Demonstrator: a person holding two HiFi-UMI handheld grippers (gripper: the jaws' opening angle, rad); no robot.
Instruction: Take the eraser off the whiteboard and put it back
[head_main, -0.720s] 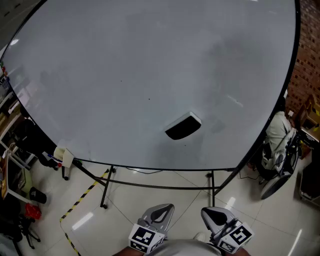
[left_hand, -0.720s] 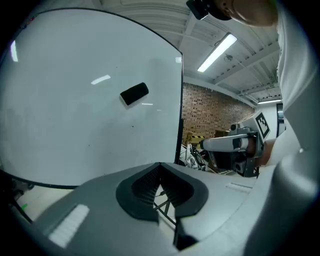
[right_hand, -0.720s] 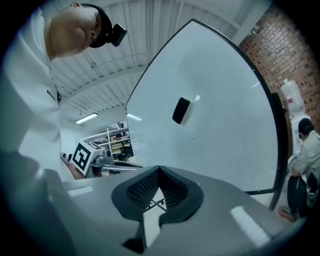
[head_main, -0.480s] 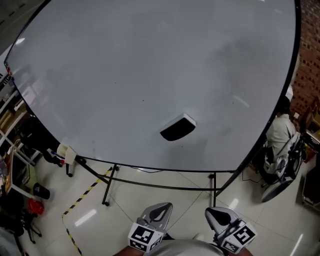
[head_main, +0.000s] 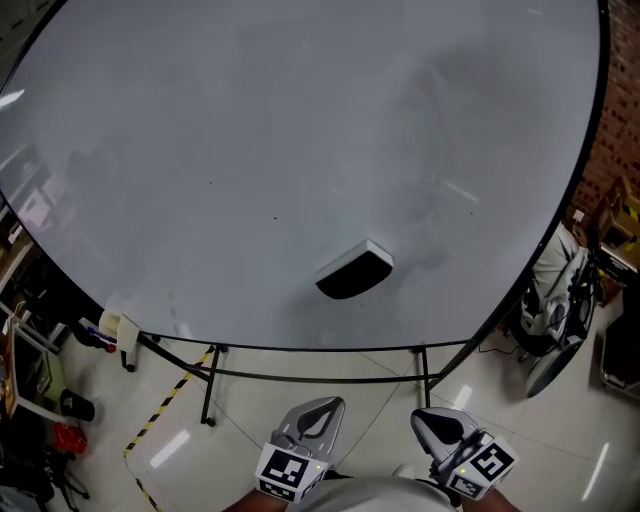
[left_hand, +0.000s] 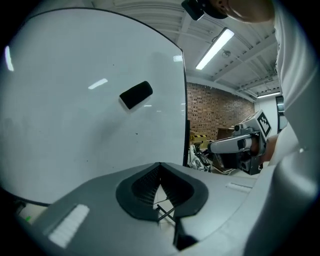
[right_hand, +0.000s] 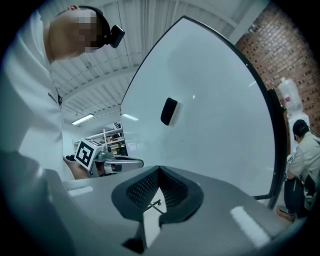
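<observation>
A black eraser with a white back sticks to the lower middle of the big whiteboard. It also shows in the left gripper view as the eraser and in the right gripper view as the eraser. My left gripper and right gripper hang low at the bottom edge of the head view, well short of the board. Both are shut and hold nothing. Seen along its own jaws, the left gripper has its tips together, and so does the right gripper.
The board stands on a black frame with legs. Yellow-black tape runs across the tiled floor. A white holder with markers hangs at the board's left end. A seated person and a brick wall are at the right.
The head camera has shifted slightly, so the board sits a bit differently in view. The eraser stays on the board and both grippers keep their low places.
</observation>
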